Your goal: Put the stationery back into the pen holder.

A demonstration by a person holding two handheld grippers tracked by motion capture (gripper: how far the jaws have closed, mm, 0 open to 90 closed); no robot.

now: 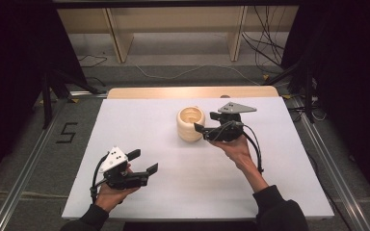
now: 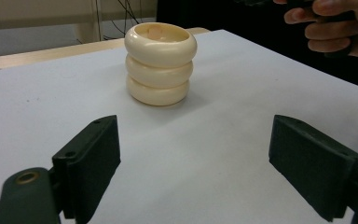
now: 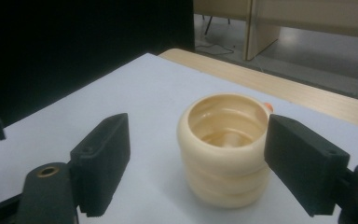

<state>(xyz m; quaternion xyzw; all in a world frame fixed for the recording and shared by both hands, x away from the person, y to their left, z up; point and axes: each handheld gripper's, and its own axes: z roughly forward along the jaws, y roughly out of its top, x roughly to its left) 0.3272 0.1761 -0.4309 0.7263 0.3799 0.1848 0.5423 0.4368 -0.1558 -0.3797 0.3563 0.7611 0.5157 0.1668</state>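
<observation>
A cream pot (image 1: 191,123) shaped like three stacked rings stands upright on the white table (image 1: 173,192), a little past its middle. My right gripper (image 1: 204,121) sits just right of the pot, jaws open and pointing at it. In the right gripper view the pot (image 3: 226,149) stands close ahead between the two black jaws of that gripper (image 3: 198,168), and neither pad presses on it. My left gripper (image 1: 143,161) is open at the near left, with nothing between its jaws. In the left gripper view the pot (image 2: 160,63) stands farther off, beyond this open gripper (image 2: 196,163).
A wooden strip (image 1: 192,91) borders the table's far edge. Behind it are wooden shelf legs (image 1: 118,38) and cables on the floor. A small orange speck (image 3: 268,107) peeks out behind the pot. The hand holding the right gripper (image 2: 335,28) shows at the upper right.
</observation>
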